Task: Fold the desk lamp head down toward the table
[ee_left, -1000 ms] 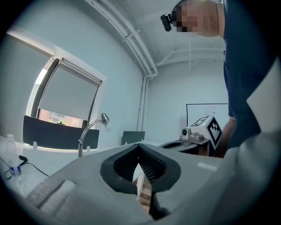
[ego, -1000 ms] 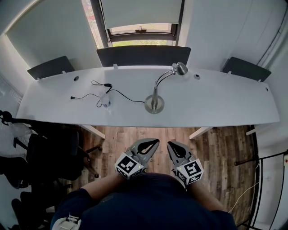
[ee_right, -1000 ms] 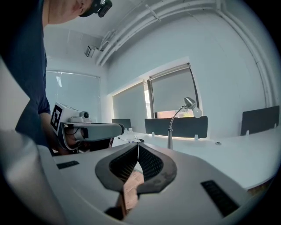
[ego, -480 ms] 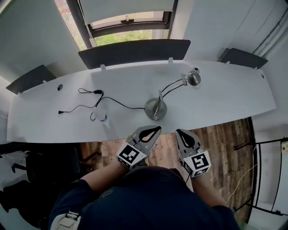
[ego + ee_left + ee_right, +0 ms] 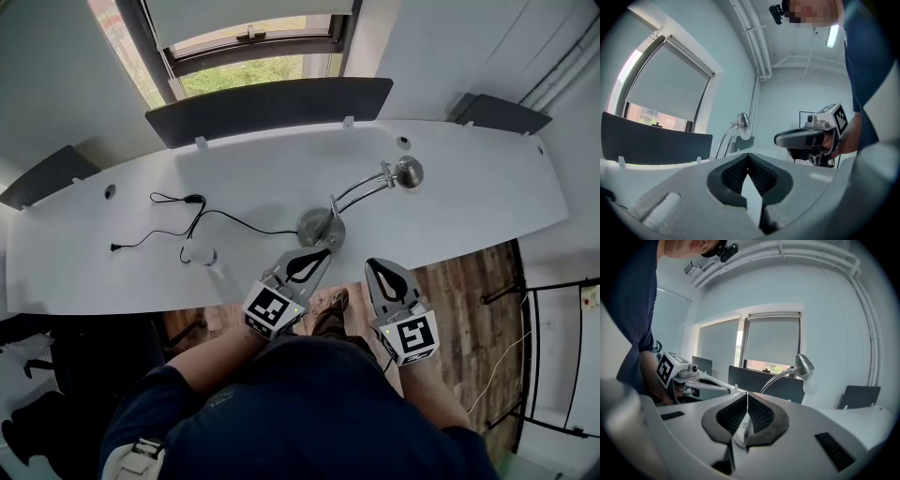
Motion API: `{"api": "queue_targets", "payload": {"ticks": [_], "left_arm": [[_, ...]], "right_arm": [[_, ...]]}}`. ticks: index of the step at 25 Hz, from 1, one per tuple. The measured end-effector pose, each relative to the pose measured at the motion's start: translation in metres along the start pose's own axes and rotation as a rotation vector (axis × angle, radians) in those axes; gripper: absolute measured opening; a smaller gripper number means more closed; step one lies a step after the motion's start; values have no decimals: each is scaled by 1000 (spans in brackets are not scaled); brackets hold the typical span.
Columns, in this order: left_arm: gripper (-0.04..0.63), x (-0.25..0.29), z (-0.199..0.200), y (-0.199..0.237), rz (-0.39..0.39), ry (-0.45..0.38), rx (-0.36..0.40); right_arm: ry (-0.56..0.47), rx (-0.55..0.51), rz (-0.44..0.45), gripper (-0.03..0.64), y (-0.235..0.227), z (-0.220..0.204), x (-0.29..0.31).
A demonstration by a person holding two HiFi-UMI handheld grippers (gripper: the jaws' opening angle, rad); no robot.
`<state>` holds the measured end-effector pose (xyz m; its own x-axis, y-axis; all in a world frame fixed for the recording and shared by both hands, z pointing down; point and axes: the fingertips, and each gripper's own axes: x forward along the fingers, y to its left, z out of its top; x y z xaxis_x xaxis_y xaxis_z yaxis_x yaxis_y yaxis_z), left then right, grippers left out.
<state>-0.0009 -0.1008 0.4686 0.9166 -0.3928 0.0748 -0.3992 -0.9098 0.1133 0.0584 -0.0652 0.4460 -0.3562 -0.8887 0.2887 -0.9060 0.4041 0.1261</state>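
Lamp (image 5: 321, 226) stands just ahead of the closed left hand-held gripper (image 5: 323, 254), untouched.

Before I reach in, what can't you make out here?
- Lamp base: left gripper view, hidden behind the left gripper and its own body; only the neck and lamp head show.
- Lamp head's pivot: head view, too small to read.
- Small pale object by the cable: head view, too small to identify.
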Motion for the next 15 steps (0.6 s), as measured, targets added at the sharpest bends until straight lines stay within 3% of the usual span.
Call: {"api": "queue_targets", "payload": {"ticks": [11, 15], "left_arm": [[6, 28, -12, 35, 119, 53, -20], [6, 40, -17, 40, 139, 70, -17]], "right_arm": [[-20, -187, -24, 12, -55, 25, 22], [-24, -179, -19, 12, -71, 31, 28]]}}
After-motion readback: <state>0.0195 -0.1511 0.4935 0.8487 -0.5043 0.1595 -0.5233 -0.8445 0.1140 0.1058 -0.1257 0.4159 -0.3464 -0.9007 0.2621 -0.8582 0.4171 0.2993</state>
